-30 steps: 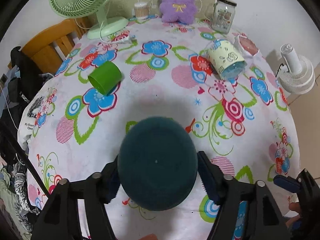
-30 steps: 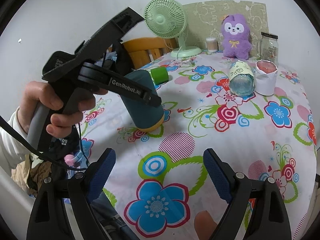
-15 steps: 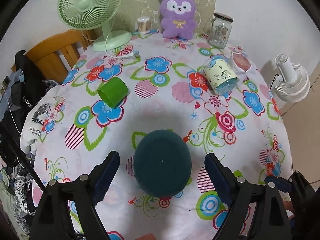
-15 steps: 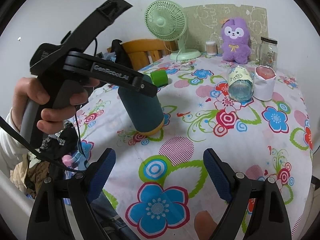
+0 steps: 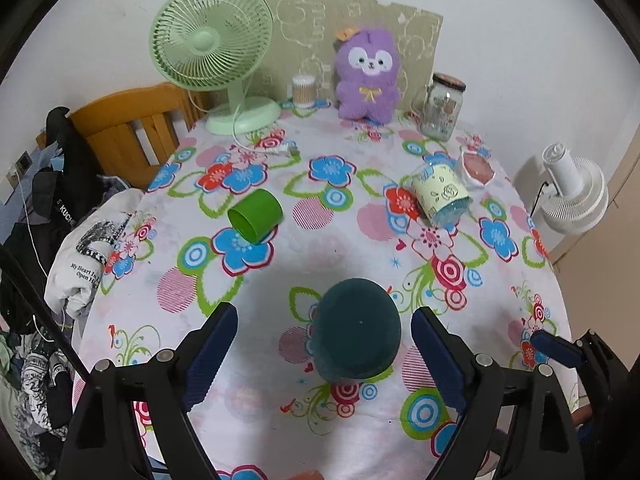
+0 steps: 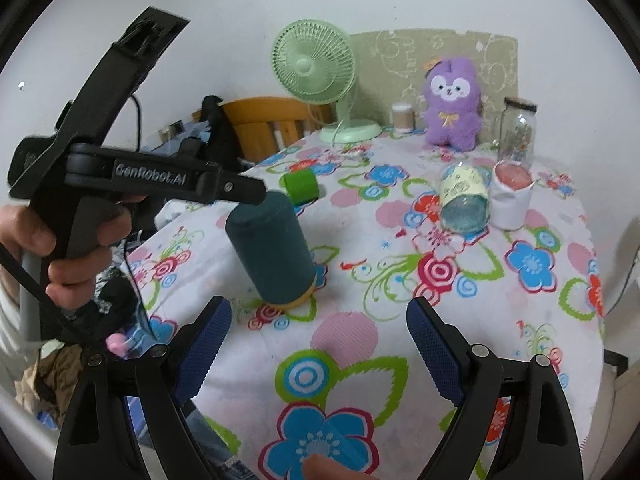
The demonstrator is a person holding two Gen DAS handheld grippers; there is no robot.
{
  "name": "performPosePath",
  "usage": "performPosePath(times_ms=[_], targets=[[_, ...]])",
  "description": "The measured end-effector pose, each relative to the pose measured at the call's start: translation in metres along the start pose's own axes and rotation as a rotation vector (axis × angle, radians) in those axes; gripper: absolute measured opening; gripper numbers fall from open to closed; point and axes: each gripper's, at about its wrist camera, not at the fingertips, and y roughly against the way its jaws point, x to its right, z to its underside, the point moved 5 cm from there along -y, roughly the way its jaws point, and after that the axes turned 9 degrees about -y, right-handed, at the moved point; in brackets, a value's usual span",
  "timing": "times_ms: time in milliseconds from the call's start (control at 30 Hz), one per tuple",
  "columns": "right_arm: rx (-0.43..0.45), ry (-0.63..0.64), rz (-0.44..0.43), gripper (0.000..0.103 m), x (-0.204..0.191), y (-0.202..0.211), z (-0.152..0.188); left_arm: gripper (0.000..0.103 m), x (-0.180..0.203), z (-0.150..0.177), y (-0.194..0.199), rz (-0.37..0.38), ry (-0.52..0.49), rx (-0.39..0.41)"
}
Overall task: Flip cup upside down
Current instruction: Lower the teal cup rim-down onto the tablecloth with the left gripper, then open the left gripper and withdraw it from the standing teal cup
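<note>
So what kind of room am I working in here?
Most likely a home, probably a dining or living corner. A table with a flowered cloth stands against the wall, with a plush toy, a desk fan and a glass jar on it. A wooden chair has clothes piled beside it.

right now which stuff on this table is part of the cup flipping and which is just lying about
Job:
dark teal cup, mouth down on the tablecloth
left gripper, open

Lying about:
green cup
patterned cup
green fan
purple plush toy
glass jar

Left wrist looks down, right seemingly lower; both share the table point(image 5: 360, 240).
</note>
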Motion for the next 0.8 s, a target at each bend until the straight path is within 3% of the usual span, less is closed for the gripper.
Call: performPosePath(times_ms=[67, 333, 433, 800], targets=[[0.024, 0.004, 0.030, 0.097, -0.004, 0.002, -0.005, 0.091, -0.003, 0.001, 0.005, -0.006, -0.001, 0.023], [0.092, 0.022, 0.100, 0.098, -0.023, 0.009, -0.023, 0.094, -0.019, 0.005, 0.020, -0.025, 0.004, 0.105], [0.104, 0.022, 0.116, 0.103, -0.029, 0.006, -0.028, 0.095, -0.027, 0.007, 0.024, -0.026, 0.024, 0.132], [0.146, 0.005, 0.194, 0.103, -0.043, -0.001, -0.038, 0.099, -0.049, 0.021, 0.034, -0.056, 0.049, 0.223]])
